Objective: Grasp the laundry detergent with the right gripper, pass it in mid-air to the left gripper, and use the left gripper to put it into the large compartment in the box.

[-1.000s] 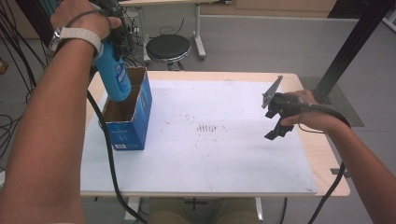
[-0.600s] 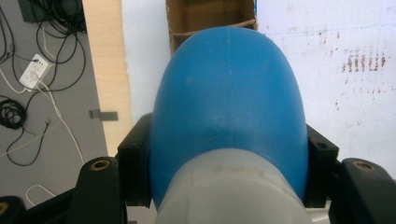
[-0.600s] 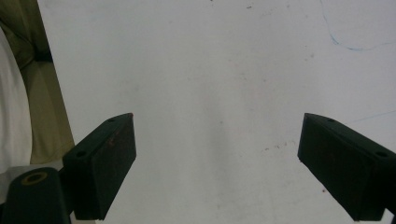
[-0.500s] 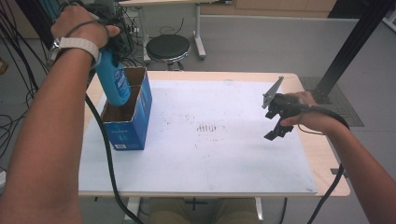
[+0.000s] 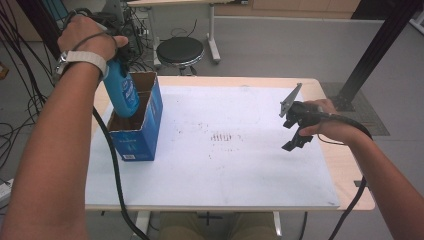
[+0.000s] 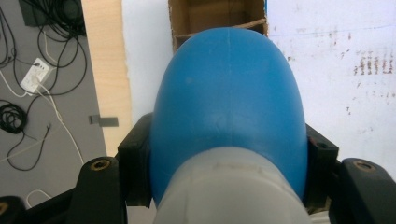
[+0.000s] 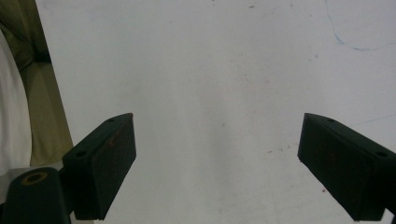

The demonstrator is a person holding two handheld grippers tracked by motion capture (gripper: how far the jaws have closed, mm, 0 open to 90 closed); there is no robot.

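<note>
A blue bottle point(image 5: 121, 92) with a pale cap end point(image 6: 229, 191) hangs base-down over the open blue cardboard box point(image 5: 145, 135) at the table's left. My left gripper point(image 6: 229, 154) is shut on the bottle, a black jaw pressed to each side of it. The bottle's base reaches into the box's mouth point(image 6: 217, 18). Over the right part of the white sheet, my right gripper point(image 5: 294, 135) points down and stands open, with nothing between its fingertips point(image 7: 105, 163).
A white sheet point(image 5: 225, 145) with faint brown marks covers most of the wooden table point(image 5: 350, 165). Behind the table stand a black stool point(image 5: 180, 50) and a tangle of cables point(image 5: 20, 100). A cable point(image 5: 112, 165) trails from the left gripper across the table's front left.
My left hand has brought the blue bottle lower, so its base now sits deeper in the box's mouth. The right gripper has not moved.
</note>
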